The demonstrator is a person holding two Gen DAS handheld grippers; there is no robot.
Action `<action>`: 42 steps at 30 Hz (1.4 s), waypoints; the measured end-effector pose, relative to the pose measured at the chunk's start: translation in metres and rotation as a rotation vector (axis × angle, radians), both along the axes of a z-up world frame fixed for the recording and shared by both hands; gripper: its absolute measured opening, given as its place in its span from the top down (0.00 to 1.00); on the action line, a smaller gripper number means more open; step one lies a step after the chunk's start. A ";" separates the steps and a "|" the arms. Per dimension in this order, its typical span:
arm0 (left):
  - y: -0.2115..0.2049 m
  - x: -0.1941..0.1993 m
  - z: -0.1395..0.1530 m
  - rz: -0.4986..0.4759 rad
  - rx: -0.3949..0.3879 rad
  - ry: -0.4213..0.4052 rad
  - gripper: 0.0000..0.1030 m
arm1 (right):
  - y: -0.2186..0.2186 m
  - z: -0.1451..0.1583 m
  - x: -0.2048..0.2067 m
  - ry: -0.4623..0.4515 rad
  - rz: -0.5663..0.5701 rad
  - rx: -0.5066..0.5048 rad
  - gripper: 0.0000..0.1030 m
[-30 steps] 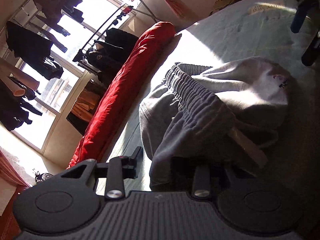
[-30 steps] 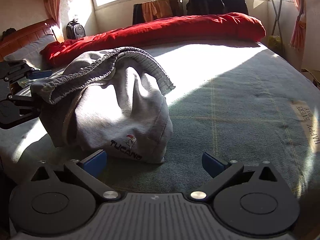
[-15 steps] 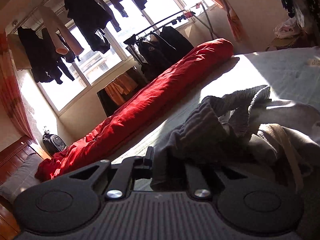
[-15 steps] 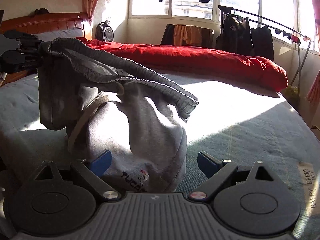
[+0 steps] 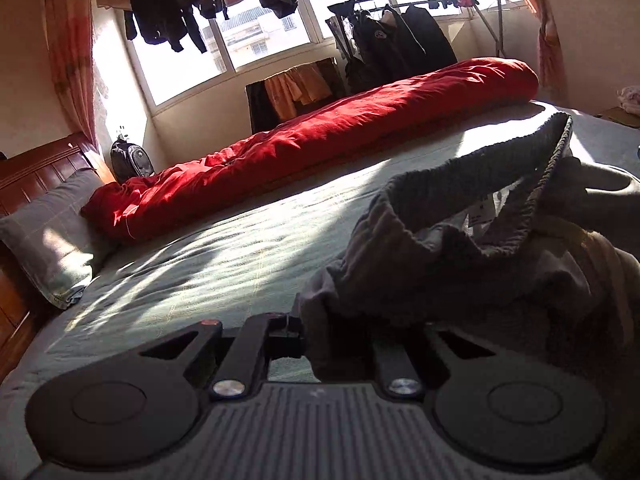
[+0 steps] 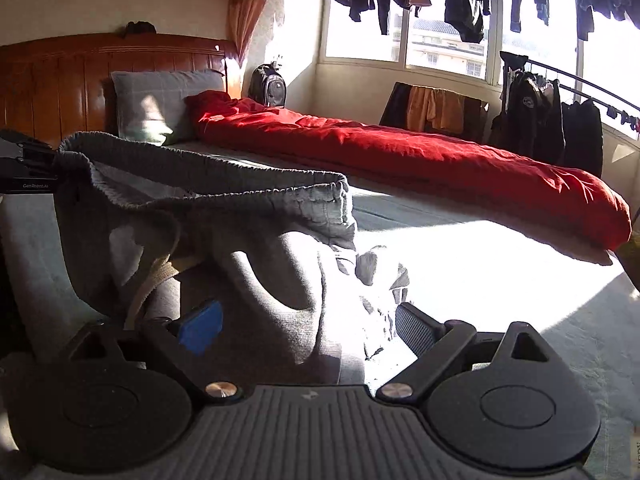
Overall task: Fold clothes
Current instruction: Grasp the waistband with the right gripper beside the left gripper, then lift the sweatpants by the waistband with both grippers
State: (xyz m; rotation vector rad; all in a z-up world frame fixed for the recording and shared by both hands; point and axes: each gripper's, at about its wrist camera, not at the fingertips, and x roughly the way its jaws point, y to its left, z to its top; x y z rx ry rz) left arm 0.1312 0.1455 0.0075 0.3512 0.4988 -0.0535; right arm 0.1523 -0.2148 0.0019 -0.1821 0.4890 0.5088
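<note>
Open grey-green bedsheet point(image 6: 500, 248) before the rolled red duvet point(image 6: 400, 152). Left gripper point(image 5: 316, 332) clamped on grey elastic-waist sweatpants point(image 6: 248, 216), lifted. Right gripper point(image 6: 308, 324) spread wide, straddling cloth.

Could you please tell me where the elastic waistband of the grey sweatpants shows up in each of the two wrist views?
Left wrist: waistband right of centre, curving up to the right.
Right wrist: waistband left of centre, stretching rightward from the left edge.
Shared landmark: red duvet behind it.

Grey sweatpants point(image 6: 248, 264), elastic waistband lifted open, heaped on the bed point(image 6: 500, 264)
</note>
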 end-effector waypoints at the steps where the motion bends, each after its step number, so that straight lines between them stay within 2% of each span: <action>1: 0.005 -0.002 -0.002 0.008 -0.009 0.007 0.90 | 0.001 0.004 0.007 0.025 0.016 0.009 0.09; 5: 0.014 -0.007 -0.010 0.015 -0.012 0.028 0.89 | 0.010 0.021 0.036 0.091 0.111 0.016 0.19; 9: 0.017 -0.011 -0.015 0.012 -0.022 0.033 0.89 | 0.020 0.031 0.069 0.115 0.167 -0.027 0.42; 13: 0.021 -0.013 -0.018 0.006 -0.033 0.041 0.89 | 0.014 0.031 0.111 0.189 0.171 0.040 0.42; 18: 0.023 -0.015 -0.020 0.005 -0.048 0.048 0.89 | 0.003 0.003 0.155 0.376 0.217 0.186 0.41; 21: 0.025 -0.014 -0.022 0.009 -0.063 0.057 0.89 | -0.001 -0.017 0.170 0.512 0.276 0.333 0.41; 23: 0.028 -0.014 -0.024 0.009 -0.074 0.061 0.89 | -0.002 -0.025 0.174 0.560 0.278 0.384 0.41; 24: 0.029 -0.015 -0.025 0.009 -0.077 0.063 0.89 | -0.001 -0.025 0.174 0.567 0.278 0.391 0.46; 25: 0.030 -0.015 -0.026 0.009 -0.081 0.064 0.89 | 0.000 -0.024 0.172 0.564 0.282 0.385 0.57; 29: 0.034 -0.018 -0.029 0.003 -0.101 0.066 0.89 | 0.016 -0.001 0.159 0.474 0.261 0.244 0.66; 35: 0.038 -0.023 -0.034 0.001 -0.120 0.069 0.89 | 0.048 0.033 0.138 0.376 0.299 0.033 0.66; 38: 0.043 -0.026 -0.035 -0.001 -0.136 0.076 0.89 | 0.061 0.034 0.134 0.379 0.301 -0.043 0.66; 42: 0.044 -0.029 -0.038 -0.003 -0.142 0.082 0.89 | 0.071 0.034 0.132 0.403 0.310 -0.081 0.66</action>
